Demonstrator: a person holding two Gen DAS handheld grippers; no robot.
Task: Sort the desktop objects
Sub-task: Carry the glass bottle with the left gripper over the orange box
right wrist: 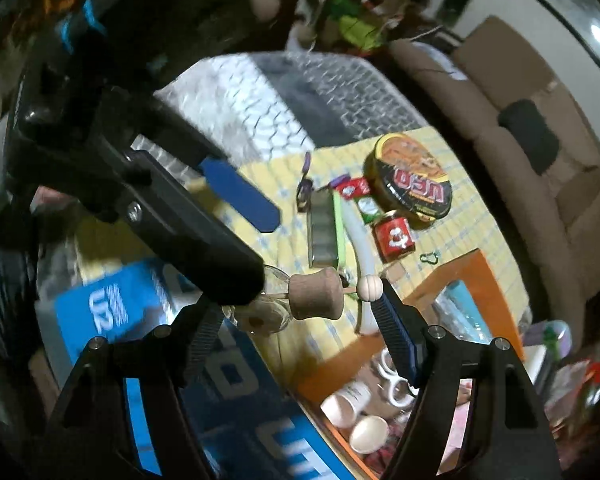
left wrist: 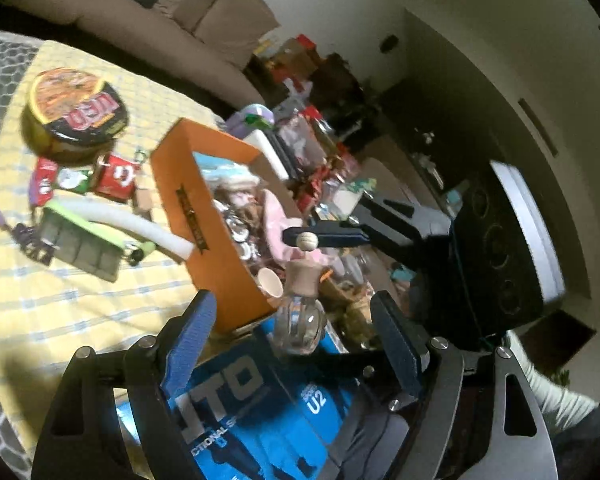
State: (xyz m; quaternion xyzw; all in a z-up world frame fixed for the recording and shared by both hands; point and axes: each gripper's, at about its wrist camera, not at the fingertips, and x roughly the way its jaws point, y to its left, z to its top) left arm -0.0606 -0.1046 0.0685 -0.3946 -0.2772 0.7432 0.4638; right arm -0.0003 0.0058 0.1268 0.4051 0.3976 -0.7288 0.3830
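While the small glass bottle (left wrist: pixel 299 322) hangs above the blue box (left wrist: pixel 236 396), just near of the orange box (left wrist: pixel 204 216), we judge it light, slick and breakable. Right tongs (left wrist: pixel 320 237) pinch the bead (left wrist: pixel 308 241) on its string; left tongs (left wrist: pixel 296 324) stand wide around the belly. We would grip the wooden stopper (right wrist: pixel 316 294).

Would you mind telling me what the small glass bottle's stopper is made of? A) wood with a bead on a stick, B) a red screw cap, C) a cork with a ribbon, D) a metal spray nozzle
A: the glass bottle carries a turned wooden stopper with a pale bead on a thin stick.
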